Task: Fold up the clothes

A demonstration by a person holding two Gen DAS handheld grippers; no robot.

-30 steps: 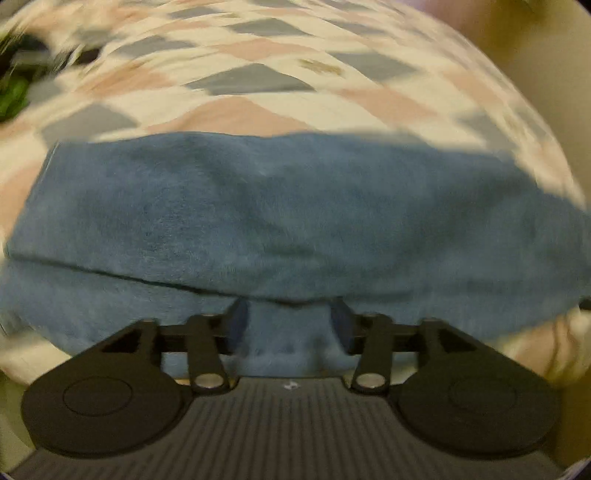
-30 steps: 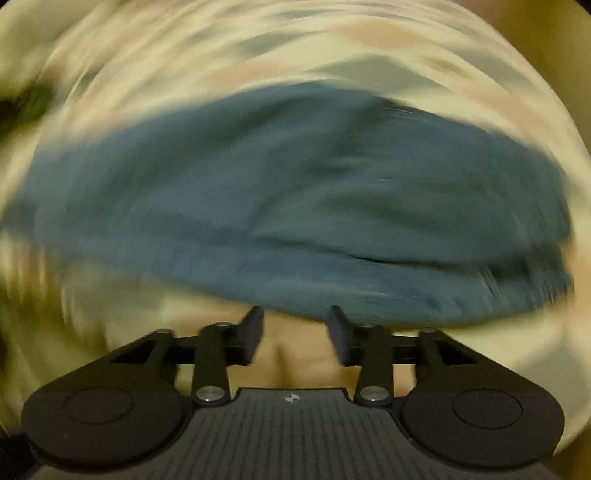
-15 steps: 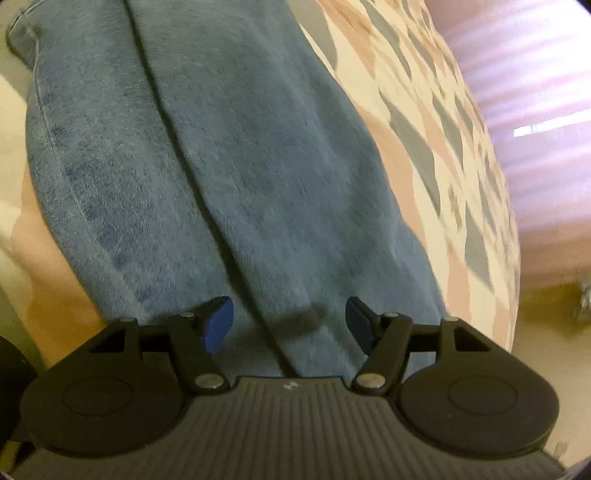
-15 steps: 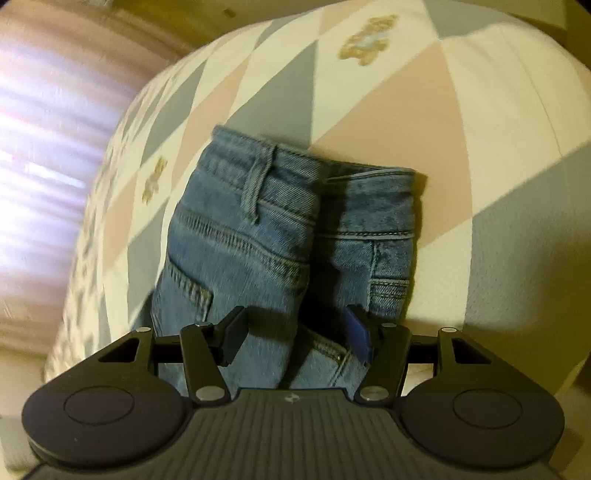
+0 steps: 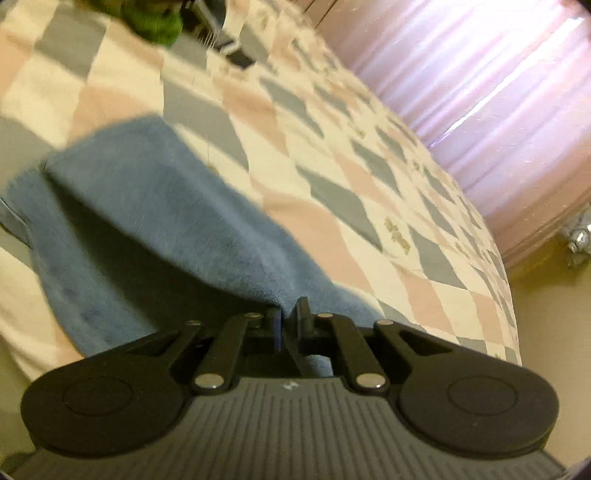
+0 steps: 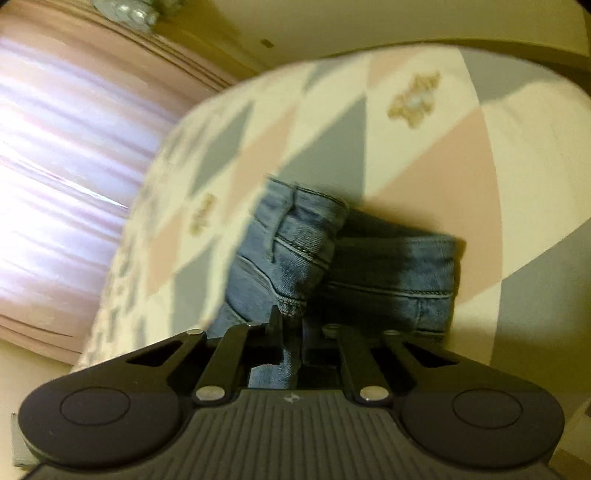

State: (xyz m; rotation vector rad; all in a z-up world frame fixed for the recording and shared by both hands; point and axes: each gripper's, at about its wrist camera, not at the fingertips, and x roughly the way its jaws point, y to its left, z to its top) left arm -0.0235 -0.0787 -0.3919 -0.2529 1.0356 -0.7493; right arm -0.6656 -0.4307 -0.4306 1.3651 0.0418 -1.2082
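The jeans (image 5: pixel 159 221) lay on the bed (image 5: pixel 332 155), folded lengthwise, across a quilt of grey, pink and cream diamonds. In the left wrist view the leg end was seen as a blue double layer, its upper layer lifted into a ridge that ran back to the left tongs (image 5: pixel 290 314). These tongs were pressed together on the edge of that layer, with denim pinched between the pads. In the right wrist view the waistband end (image 6: pixel 391 266) was seen, with belt loop and seams, and the right tongs (image 6: pixel 291 321) were likewise closed on a tuck of denim near the waistband, cloth being visible between the jaws.

The two ends were probably gripped at once so that the garment could be lifted and carried over as one piece for a crosswise fold; a single grip would have let the far end drag or the layers slip apart. The edges, not the middle, seem to have been chosen so that the fold line would stay straight.

Both tongs were pointed down at a slant toward the bed, each from its own end of the jeans. A curtain (image 5: pixel 480 92) was seen beyond the bed, and something green (image 5: pixel 155 22) at its far side, too blurred to be told.
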